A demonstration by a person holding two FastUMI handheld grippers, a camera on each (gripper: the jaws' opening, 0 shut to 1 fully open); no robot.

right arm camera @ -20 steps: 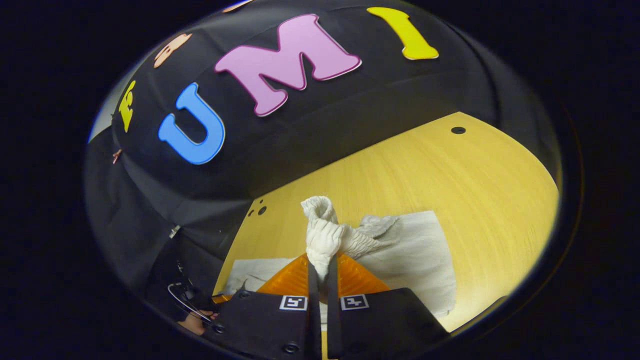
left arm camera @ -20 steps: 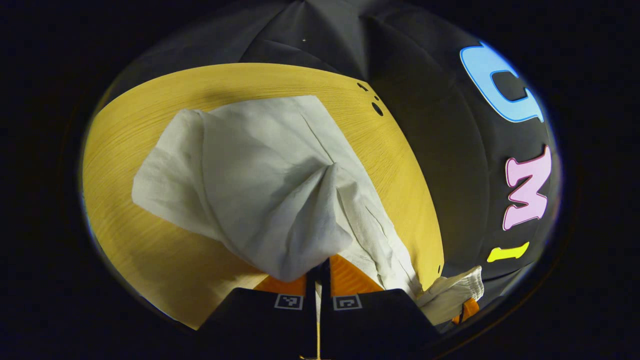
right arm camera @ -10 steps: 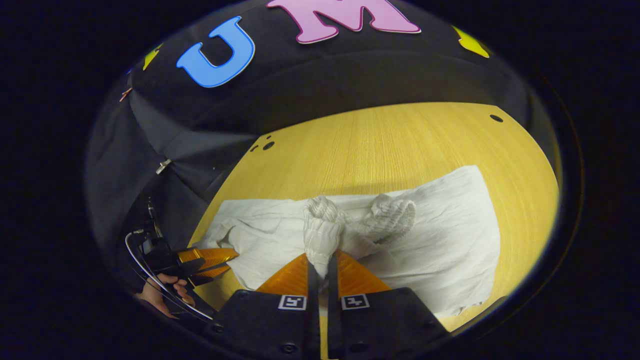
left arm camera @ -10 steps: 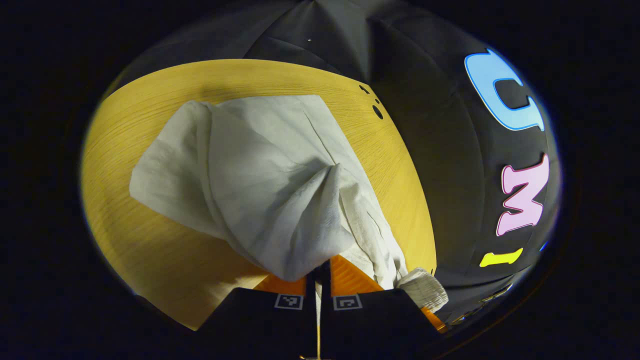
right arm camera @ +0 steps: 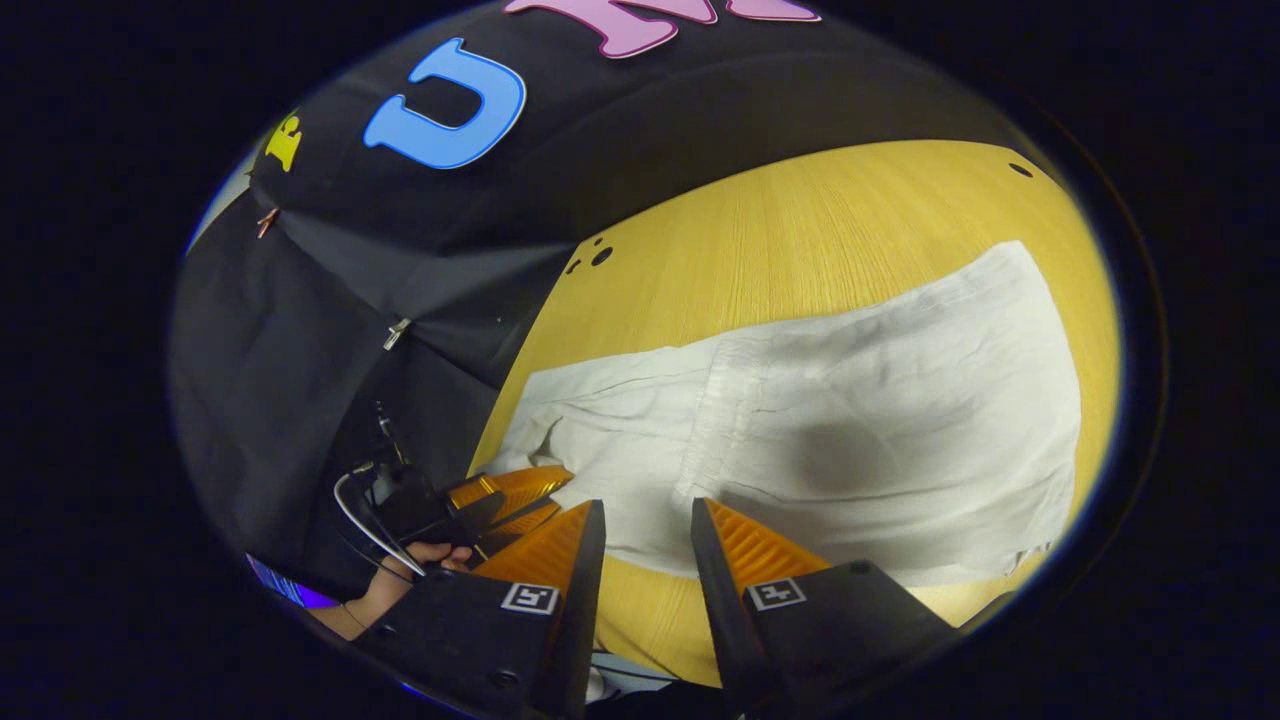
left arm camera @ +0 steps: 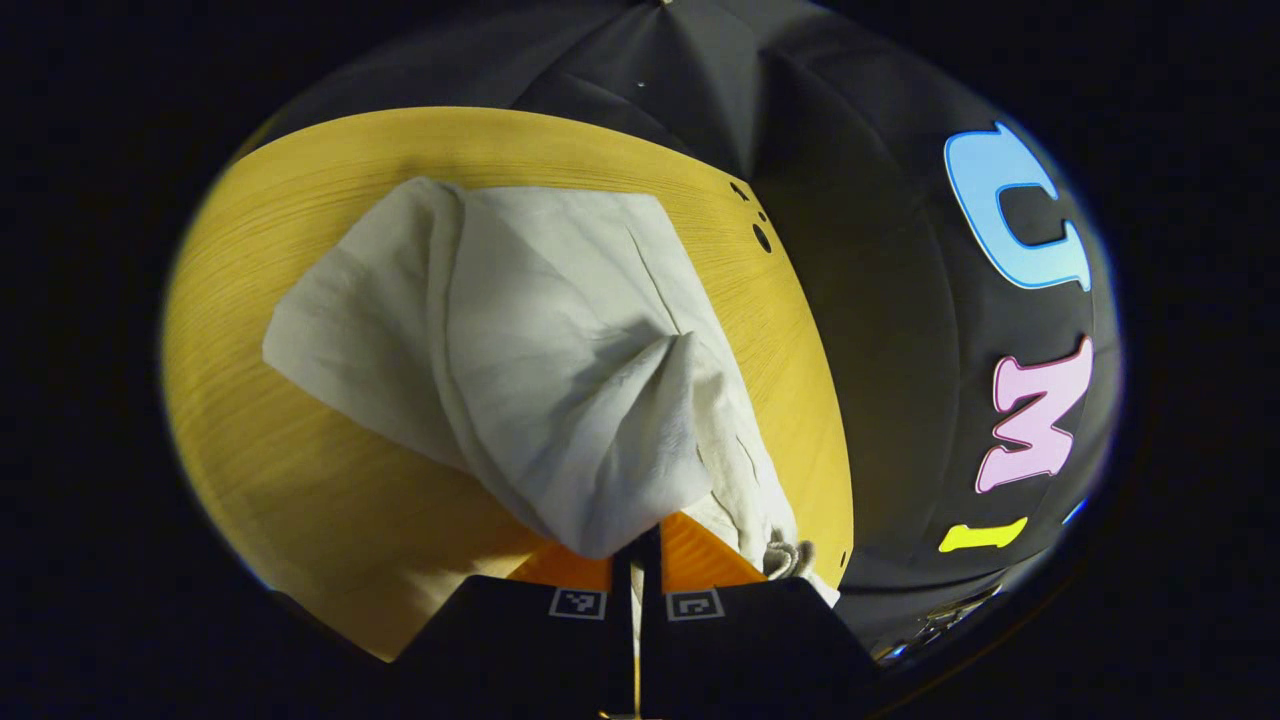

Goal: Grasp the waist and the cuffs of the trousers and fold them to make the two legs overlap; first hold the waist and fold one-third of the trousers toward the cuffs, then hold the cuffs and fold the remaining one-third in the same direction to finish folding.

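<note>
White trousers [left arm camera: 520, 340] lie on the yellow wooden table [left arm camera: 300, 500]. My left gripper [left arm camera: 637, 545] is shut on a bunched fold of their cloth, which rises from the table into its jaws. In the right gripper view the trousers [right arm camera: 850, 430] lie flat, with the folded-over waist part forming a gathered edge [right arm camera: 735, 400] across them. My right gripper [right arm camera: 647, 505] stands open just above their near edge with nothing between its fingers. The left gripper [right arm camera: 545, 485] shows there too, held by a hand [right arm camera: 400, 570] and pinching the trousers' left corner.
The table's edge runs next to the black cloth wall [right arm camera: 400, 300], and small round holes [right arm camera: 600, 255] sit near that corner. Bare wood [right arm camera: 850, 230] lies beyond the trousers. A cable loops by the hand.
My right gripper has let go of the bunched waistband, opened and drawn back. The waist part now lies flat on the trousers. The left gripper keeps its hold.
</note>
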